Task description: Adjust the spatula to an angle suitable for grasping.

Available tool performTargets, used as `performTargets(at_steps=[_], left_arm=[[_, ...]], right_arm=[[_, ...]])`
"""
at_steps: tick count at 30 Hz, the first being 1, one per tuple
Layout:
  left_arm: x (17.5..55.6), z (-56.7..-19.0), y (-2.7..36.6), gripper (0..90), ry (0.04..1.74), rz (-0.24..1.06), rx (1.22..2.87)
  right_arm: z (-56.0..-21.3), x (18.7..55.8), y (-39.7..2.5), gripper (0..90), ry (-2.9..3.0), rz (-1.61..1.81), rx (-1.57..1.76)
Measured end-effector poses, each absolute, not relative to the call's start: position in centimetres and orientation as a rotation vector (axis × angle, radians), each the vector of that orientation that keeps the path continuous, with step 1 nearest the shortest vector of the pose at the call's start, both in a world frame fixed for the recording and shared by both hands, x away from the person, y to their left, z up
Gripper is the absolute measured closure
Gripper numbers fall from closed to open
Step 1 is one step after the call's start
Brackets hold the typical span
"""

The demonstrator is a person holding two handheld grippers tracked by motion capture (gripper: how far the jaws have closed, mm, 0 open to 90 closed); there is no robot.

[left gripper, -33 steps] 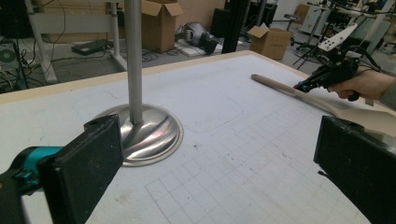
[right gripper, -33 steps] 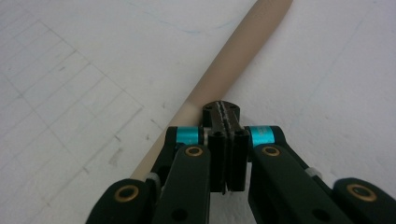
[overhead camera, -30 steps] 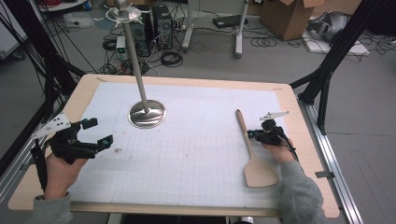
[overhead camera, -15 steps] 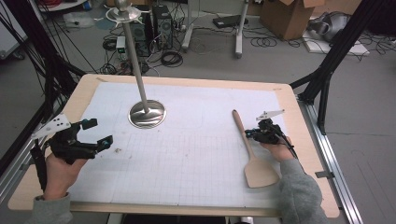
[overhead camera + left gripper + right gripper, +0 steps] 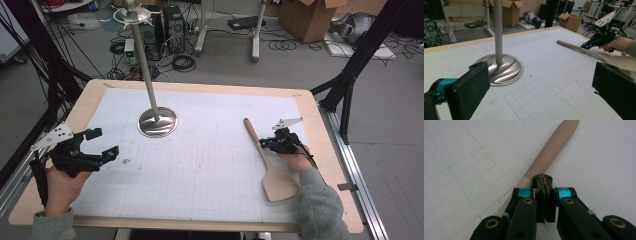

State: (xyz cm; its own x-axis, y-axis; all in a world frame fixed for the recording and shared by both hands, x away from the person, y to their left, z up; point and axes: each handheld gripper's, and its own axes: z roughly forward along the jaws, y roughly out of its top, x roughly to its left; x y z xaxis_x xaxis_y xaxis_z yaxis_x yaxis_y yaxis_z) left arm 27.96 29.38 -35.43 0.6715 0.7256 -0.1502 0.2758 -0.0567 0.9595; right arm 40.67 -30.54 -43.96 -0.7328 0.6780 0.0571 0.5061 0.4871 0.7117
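Observation:
A wooden spatula (image 5: pixel 278 185) lies on the white grid mat (image 5: pixel 210 170) at the right, its handle pointing away from me. My right gripper (image 5: pixel 266 143) is shut, with its closed tips resting against the handle's right side. In the right gripper view the shut jaws (image 5: pixel 544 179) sit on top of the handle (image 5: pixel 554 150) with nothing between them. My left gripper (image 5: pixel 104 143) is held open over the table's left edge, empty. In the left gripper view its wide-apart jaws (image 5: pixel 541 90) frame the spatula (image 5: pixel 574 47) and the far right gripper (image 5: pixel 586 46).
A metal stand with a round base (image 5: pixel 157 122) and a tall pole (image 5: pixel 145 60) rises from the mat's back left; its base (image 5: pixel 501 70) is just ahead of my left gripper. Beyond the table's far edge the floor holds cables, boxes and frame legs.
The spatula's handle tip has swung slightly to the left, with my shut right gripper moving along against it. My left gripper has stayed put.

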Motion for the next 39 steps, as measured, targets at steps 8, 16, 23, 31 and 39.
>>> performTargets(at_steps=[8,16,23,31,39], left_arm=[[27.9,-35.5,29.4,2.0,0.835,0.446,1.636],[27.8,-35.5,29.5,2.0,0.837,0.447,1.635],[27.7,-35.5,29.7,2.0,0.842,0.453,1.631],[27.5,-35.5,30.0,2.0,0.848,0.456,1.636],[27.4,-35.6,30.0,2.0,0.852,0.455,1.631]], right_arm=[[-44.0,40.7,-30.4,90.0,2.504,1.105,0.990],[-44.0,40.9,-30.2,90.0,2.525,1.097,0.956],[-43.7,41.0,-29.6,90.0,2.563,1.075,0.912],[-43.8,41.0,-28.9,90.0,2.583,1.107,0.870],[-43.9,41.0,-28.6,90.0,2.600,1.124,0.859]])
